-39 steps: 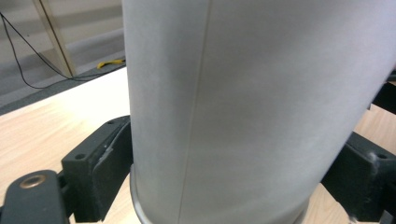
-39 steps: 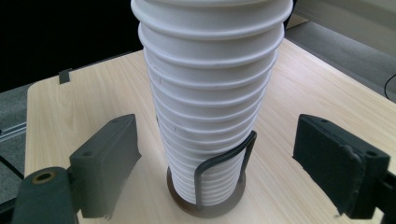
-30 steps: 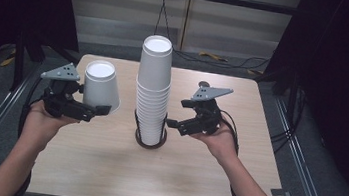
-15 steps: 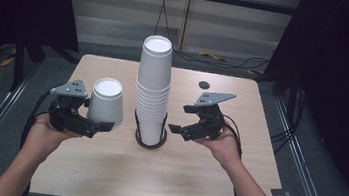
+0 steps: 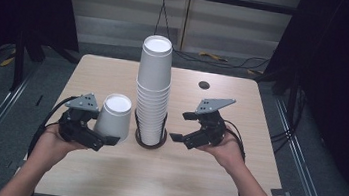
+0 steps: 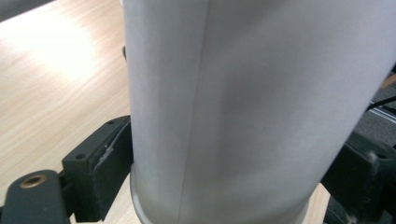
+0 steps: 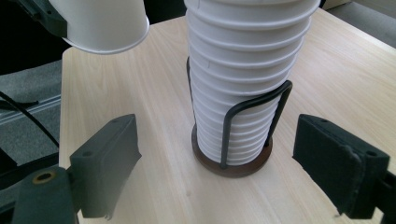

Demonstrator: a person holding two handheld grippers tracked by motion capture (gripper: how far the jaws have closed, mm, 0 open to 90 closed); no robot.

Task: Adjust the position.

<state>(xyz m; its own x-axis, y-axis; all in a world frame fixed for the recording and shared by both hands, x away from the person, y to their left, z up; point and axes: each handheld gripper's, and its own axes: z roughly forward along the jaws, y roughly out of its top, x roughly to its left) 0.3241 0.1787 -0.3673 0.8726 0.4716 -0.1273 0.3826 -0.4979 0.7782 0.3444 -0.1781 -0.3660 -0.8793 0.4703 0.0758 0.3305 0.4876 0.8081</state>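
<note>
White cup held beside the stack

White cup (image 5: pixel 114 116), upside down, is clamped in the left tool (image 5: pixel 99 139) above the worktop's (image 5: pixel 213 178) near-left part, beside the stack (image 5: pixel 153 93). Right tool (image 5: pixel 182 127) gapes, holding nothing, facing the stack's holder (image 7: pixel 233 158).

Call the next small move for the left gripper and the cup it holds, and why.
Probably lower the single cup straight down and set its rim on the table. The left gripper is clamped on it upside down beside the cup stack, and the right gripper view shows its rim still clear of the wood. The right gripper waits open by the stack holder.
</note>
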